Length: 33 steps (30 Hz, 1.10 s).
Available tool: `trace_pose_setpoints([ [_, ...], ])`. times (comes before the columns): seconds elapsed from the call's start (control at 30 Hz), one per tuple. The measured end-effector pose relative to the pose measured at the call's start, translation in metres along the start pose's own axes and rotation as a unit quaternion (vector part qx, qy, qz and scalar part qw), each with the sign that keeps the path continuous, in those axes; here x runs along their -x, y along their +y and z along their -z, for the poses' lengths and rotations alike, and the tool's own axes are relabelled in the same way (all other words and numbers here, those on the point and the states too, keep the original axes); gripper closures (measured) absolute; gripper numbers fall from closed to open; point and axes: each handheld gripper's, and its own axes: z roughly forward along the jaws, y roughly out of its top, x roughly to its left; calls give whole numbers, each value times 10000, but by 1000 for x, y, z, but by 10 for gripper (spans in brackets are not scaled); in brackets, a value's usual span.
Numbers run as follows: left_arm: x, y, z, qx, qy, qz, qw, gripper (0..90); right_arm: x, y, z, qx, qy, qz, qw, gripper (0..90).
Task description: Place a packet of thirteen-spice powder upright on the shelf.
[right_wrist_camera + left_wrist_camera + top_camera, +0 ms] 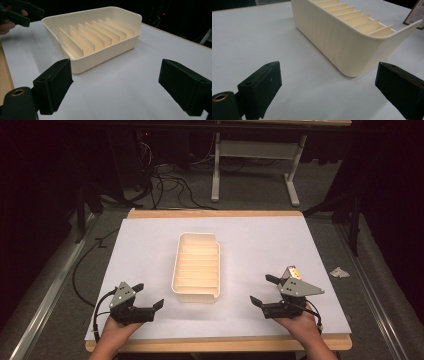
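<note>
Cream tray: a plastic tray (196, 267) with thin walls inside that make slots; it sits in the middle of the bench, upright.
Bench: a wooden bench (215, 213) with a white sheet (270, 240) on top.
Left tool: the left tool (150, 296) is near the tray's near left corner, not touching it; its jaws are wide apart with nothing between them.
Right tool: the right tool (264, 290) is to the right of the tray, a bit apart from it; its jaws are wide apart and hold nothing.
Floor: a crumpled white scrap (339, 272) lies on the floor, right of the bench.
</note>
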Motion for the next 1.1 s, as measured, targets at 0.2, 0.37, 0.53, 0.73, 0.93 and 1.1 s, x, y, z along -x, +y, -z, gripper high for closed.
trace_pose_setpoints([
  [0.2,0,0,0,-20,-11,-5,10000,75,4,7,8,96,-183,-10,9998,100],
  [0.37,0,0,0,-16,-10,-10,10000,75,8,10,15,175,-207,-8,9996,50],
  [0.53,0,0,-1,-45,-14,-25,10000,75,14,15,24,191,-278,-21,9994,2],
  [0.73,0,-1,-1,-73,-28,-43,10000,75,21,15,30,242,-437,-69,9987,2],
  [0.93,0,-1,-1,-77,-20,-47,10000,75,29,15,39,288,-628,-128,9975,2],
  [1.1,0,-2,-1,-86,-31,-50,9999,75,35,12,45,348,-797,-198,9960,2],
])
